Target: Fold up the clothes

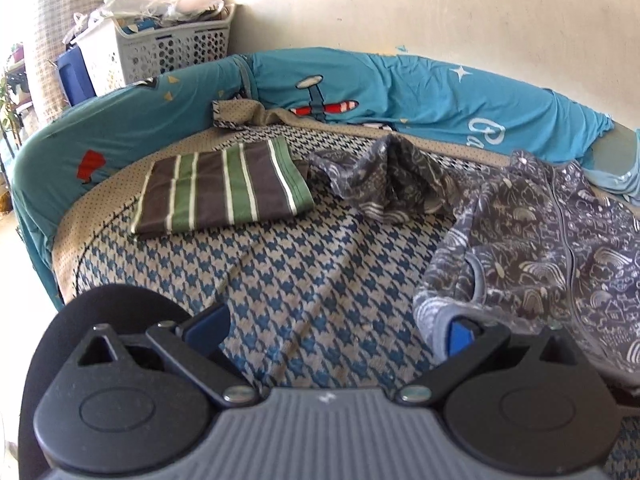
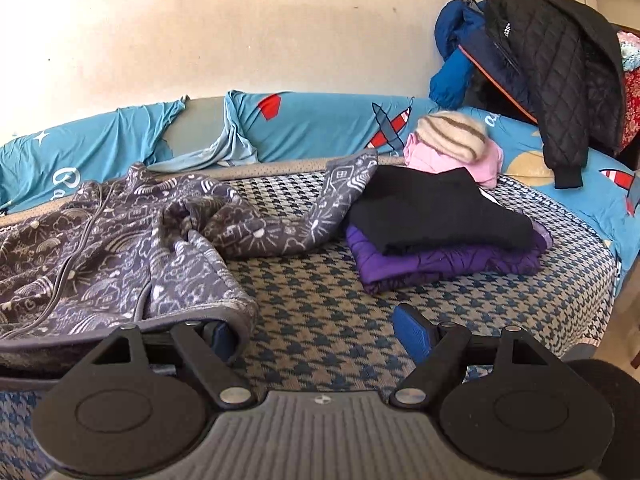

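Jaws of both grippers stand spread, the patterned grey jacket [image 1: 540, 248] lying between them.

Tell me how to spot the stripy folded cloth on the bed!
Find the checked blanket on the bed. Near its far left corner lies the stripy folded cloth, flat and neat. Only it has green, brown and white stripes; the grey doodle-print jacket beside it is crumpled.

White laundry basket [image 1: 160, 50] (full), blue storage bin [image 1: 74, 74], houndstooth bedspread [image 1: 320, 272], cream wall [image 2: 240, 32]
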Available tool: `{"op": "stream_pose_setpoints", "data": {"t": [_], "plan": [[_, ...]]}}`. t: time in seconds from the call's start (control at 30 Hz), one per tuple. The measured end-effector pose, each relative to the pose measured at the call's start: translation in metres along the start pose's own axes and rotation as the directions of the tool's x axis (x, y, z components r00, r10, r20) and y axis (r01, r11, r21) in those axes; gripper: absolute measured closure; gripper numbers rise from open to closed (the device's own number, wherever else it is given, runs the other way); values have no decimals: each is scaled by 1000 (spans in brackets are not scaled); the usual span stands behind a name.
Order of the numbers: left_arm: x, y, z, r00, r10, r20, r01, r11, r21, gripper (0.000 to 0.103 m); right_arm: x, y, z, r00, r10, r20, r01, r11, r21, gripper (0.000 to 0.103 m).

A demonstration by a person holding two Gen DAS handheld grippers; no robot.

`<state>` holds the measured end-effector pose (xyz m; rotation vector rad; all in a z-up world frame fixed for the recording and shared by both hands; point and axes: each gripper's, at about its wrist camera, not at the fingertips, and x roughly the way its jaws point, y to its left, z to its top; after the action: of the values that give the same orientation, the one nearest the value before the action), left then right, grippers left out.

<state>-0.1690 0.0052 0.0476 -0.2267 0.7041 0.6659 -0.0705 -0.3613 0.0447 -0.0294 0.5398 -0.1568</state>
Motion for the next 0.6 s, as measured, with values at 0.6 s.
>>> {"op": "stream_pose_setpoints", "data": {"t": [0.6], "plan": [[-9, -16, -12, 997, -35, -71, 46, 988, 145, 0, -20, 7, -17, 995, -6, -96, -5, 994, -111, 22]]}}
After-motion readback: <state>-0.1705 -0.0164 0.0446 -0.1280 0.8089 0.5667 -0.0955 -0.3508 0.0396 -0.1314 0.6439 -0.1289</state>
